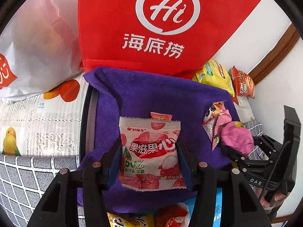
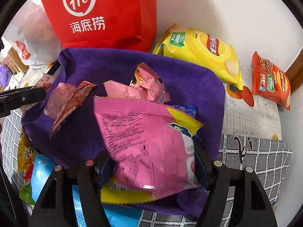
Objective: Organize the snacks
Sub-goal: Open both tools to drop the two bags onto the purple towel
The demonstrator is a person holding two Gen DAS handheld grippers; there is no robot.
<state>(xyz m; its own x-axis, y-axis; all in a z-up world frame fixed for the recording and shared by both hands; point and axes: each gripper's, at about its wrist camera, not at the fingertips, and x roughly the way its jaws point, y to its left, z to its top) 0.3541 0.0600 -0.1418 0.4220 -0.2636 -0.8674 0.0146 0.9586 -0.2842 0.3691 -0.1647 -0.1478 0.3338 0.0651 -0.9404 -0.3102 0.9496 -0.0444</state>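
Both grippers clenched packets above the purple cloth [image 2: 79, 132]: left gripper [image 1: 149, 151] strawberry packet [image 1: 150, 151], upright; right gripper [image 2: 153, 162] pink packet [image 2: 147, 141].

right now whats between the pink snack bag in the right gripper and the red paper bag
In the right wrist view, a crumpled pink wrapper lies on the purple towel between the pink snack bag and the red paper bag.
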